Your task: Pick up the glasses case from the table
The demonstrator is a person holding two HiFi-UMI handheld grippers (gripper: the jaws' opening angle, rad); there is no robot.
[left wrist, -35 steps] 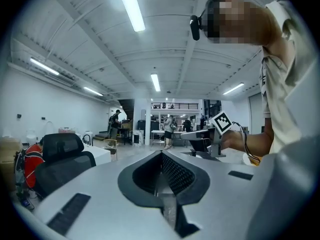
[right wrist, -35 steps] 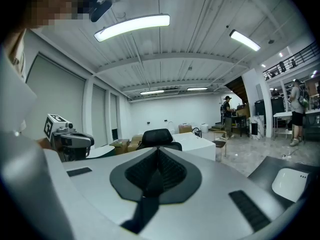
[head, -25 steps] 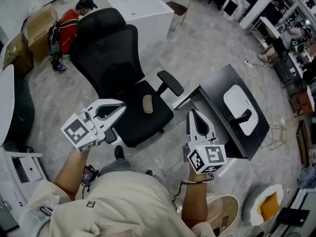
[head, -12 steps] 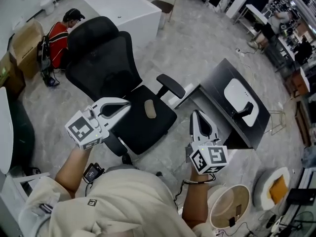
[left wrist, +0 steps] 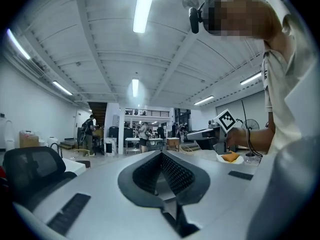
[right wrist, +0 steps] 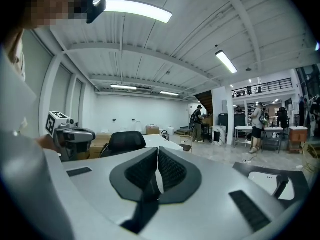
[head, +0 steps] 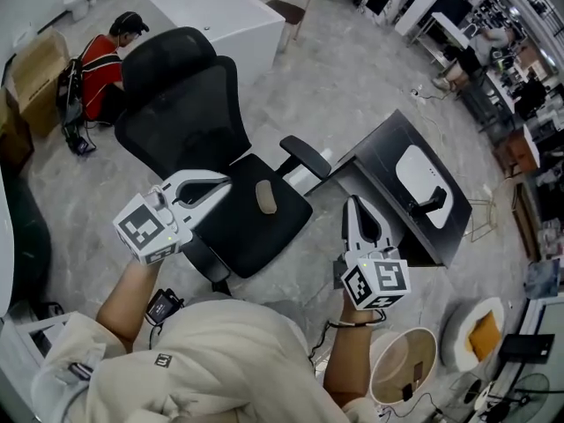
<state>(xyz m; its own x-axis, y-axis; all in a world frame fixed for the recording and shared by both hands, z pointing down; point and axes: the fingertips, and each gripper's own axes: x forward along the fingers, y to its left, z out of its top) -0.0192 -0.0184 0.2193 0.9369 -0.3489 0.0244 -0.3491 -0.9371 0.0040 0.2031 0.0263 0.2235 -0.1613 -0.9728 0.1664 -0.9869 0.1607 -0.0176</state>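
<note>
Short of the surface's (head: 379,161) near edge, with left fingers (head: 201,177) and right fingers (head: 354,205) pressed together, empty: spread the right pair early, then close squarely across the case (head: 416,170).

White glasses case (head: 419,171), smooth rounded oblong, lying flat near the middle of the dark table (head: 379,159), long axis along the tabletop, small black object (head: 429,205) over its nearer half

Black table (head: 377,160) with white case (head: 414,166) on top
</note>
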